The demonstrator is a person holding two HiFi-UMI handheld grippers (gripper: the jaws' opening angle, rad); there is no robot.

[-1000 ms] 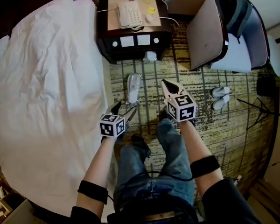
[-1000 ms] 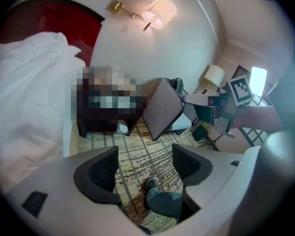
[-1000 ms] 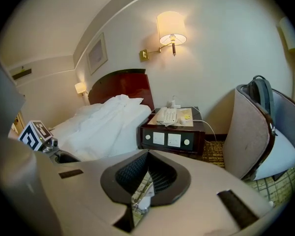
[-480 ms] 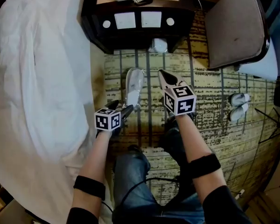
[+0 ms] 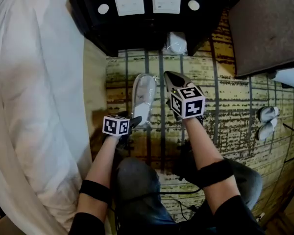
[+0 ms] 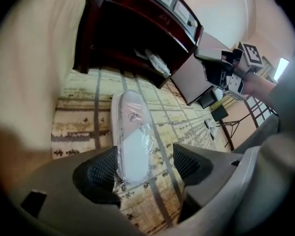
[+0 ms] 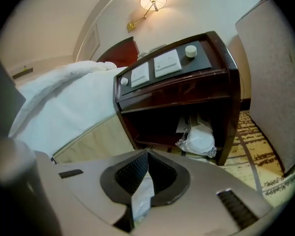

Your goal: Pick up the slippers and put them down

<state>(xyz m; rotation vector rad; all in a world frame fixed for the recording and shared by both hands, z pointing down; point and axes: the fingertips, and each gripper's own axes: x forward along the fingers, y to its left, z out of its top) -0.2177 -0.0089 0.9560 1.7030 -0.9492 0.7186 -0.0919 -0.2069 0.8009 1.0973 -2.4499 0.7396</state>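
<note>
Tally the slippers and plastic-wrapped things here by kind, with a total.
Wrapped slipper on the carpet: 1
Bare white slippers by the right edge: 2
Wrapped bundle in the nightstand: 1
Plastic wrap pinched in the right gripper, contents hidden: 1
Total: 5

The nightstand (image 5: 137, 31) was cut off by the head view's top edge. The right gripper (image 7: 146, 156) hid most of the wrapped slipper (image 7: 143, 193) it pinched.

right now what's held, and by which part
Right gripper: shut on a plastic wrapper, by its thin edge. Left gripper: nothing, open over the wrapped slipper.
</note>
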